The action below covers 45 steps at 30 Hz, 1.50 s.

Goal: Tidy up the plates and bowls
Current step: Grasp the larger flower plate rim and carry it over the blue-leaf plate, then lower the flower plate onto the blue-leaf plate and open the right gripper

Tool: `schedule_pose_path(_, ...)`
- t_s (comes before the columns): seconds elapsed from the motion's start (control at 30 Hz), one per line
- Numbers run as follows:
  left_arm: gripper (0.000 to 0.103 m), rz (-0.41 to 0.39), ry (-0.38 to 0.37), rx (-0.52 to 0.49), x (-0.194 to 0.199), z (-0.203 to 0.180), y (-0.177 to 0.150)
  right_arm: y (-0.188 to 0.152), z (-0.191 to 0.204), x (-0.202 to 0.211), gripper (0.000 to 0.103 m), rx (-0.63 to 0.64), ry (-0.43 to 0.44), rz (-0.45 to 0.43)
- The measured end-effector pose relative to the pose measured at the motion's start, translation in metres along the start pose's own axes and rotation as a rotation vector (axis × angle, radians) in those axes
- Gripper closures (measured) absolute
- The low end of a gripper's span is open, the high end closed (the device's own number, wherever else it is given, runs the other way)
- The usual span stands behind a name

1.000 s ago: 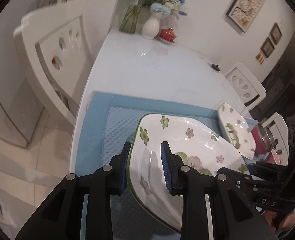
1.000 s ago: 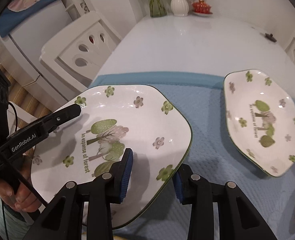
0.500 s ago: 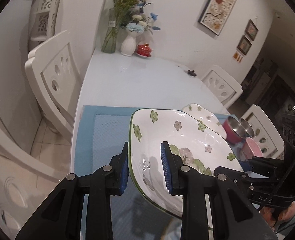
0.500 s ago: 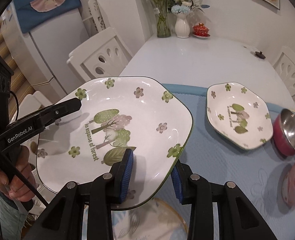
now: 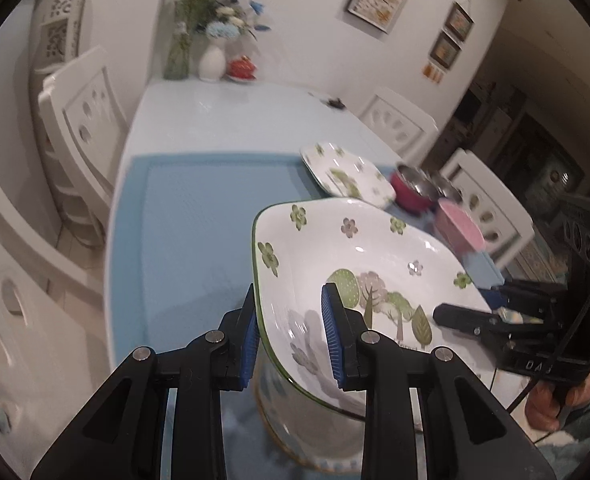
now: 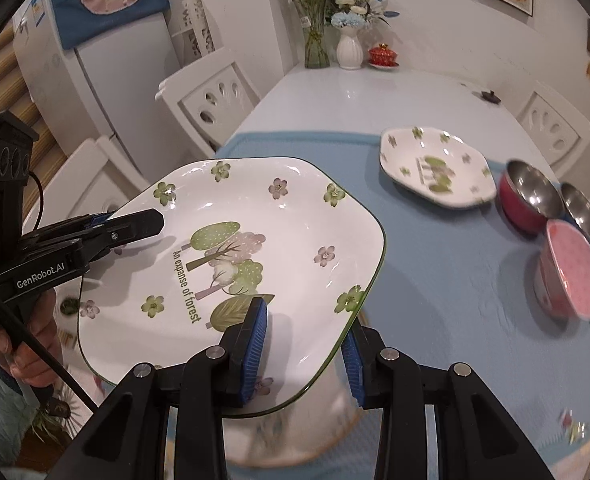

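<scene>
Right wrist view: large flowered plate (image 6: 231, 264) held in the air above the blue mat (image 6: 435, 264), over another dish just below. Right tongs (image 6: 305, 340) clenched on its near rim; left tongs (image 5: 291, 332) clenched on the opposite rim. Glazed ceramic: stiff, heavy, slick, breakable; grip the rim on both sides. Smaller matching plate (image 6: 435, 168) and bowls (image 6: 547, 216) sit farther right on the counter (image 6: 375, 96).

Left half of the blue mat (image 5: 199, 216) sat wide open; smaller plate (image 6: 435, 170) and bowls (image 6: 535, 204) (bunched together) crowded the right.
</scene>
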<state>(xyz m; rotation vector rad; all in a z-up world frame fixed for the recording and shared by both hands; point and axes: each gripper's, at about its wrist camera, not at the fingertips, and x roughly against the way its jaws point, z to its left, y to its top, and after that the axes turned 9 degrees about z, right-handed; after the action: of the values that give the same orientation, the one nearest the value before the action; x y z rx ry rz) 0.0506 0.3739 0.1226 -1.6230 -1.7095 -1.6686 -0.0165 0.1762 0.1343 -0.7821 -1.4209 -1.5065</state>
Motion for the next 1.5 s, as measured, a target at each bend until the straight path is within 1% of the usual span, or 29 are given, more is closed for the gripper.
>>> schedule_pose_path(0.07, 0.078, 0.043, -0.008, -0.021, -0.005, -0.006, -0.015, -0.016, -0.001, 0.001, 0.068, -0.003, -0.004, 0.019)
schedule_pose_path(0.2, 0.078, 0.11, -0.024, -0.027, -0.017, -0.017, -0.039, -0.047, -0.004, -0.004, 0.068, -0.031, -0.001, 0.067)
schedule_pose_path(0.3, 0.078, 0.139, -0.022, -0.038, -0.026, -0.023, -0.052, -0.066, -0.009, -0.011, 0.068, -0.061, 0.006, 0.096)
schedule_pose_path(0.37, 0.078, 0.155, -0.022, -0.038, -0.032, -0.024, -0.057, -0.073, -0.01, -0.014, 0.068, -0.072, 0.004, 0.108)
schedule_pose_path(0.57, 0.078, 0.189, -0.026, -0.031, -0.045, -0.025, -0.064, -0.076, -0.015, -0.017, 0.068, -0.08, -0.001, 0.119)
schedule_pose_path(0.67, 0.078, 0.202, -0.018, -0.029, -0.049, -0.022, -0.068, -0.077, -0.015, -0.021, 0.068, -0.088, 0.016, 0.139)
schedule_pose_path(0.87, 0.078, 0.219, -0.018, 0.009, -0.055, -0.013, -0.071, -0.077, -0.011, -0.024, 0.068, -0.069, 0.011, 0.154)
schedule_pose_path(1.0, 0.078, 0.243, -0.004, 0.022, -0.058, -0.008, -0.07, -0.077, -0.008, -0.029, 0.068, -0.067, 0.017, 0.185)
schedule_pose_path(1.07, 0.078, 0.245, 0.002, 0.03, -0.057, -0.006, -0.069, -0.079, -0.009, -0.032, 0.068, -0.072, 0.022, 0.204)
schedule_pose_path(1.1, 0.078, 0.233, 0.003, 0.041, -0.055, -0.004, -0.068, -0.079, -0.01, -0.032, 0.068, -0.074, 0.026, 0.205)
schedule_pose_path(1.17, 0.076, 0.221, 0.014, 0.048, -0.05, -0.001, -0.064, -0.078, -0.009, -0.03, 0.068, -0.07, 0.03, 0.196)
schedule_pose_path(1.3, 0.076, 0.197, 0.015, 0.071, -0.041, 0.006, -0.057, -0.075, 0.0, -0.024, 0.068, -0.034, 0.034, 0.184)
schedule_pose_path(1.4, 0.076, 0.173, 0.044, 0.079, -0.032, 0.012, -0.049, -0.075, 0.005, -0.023, 0.068, -0.011, 0.022, 0.188)
schedule_pose_path(1.5, 0.076, 0.135, 0.076, 0.079, -0.018, 0.02, -0.037, -0.07, -0.002, -0.016, 0.068, -0.033, 0.035, 0.177)
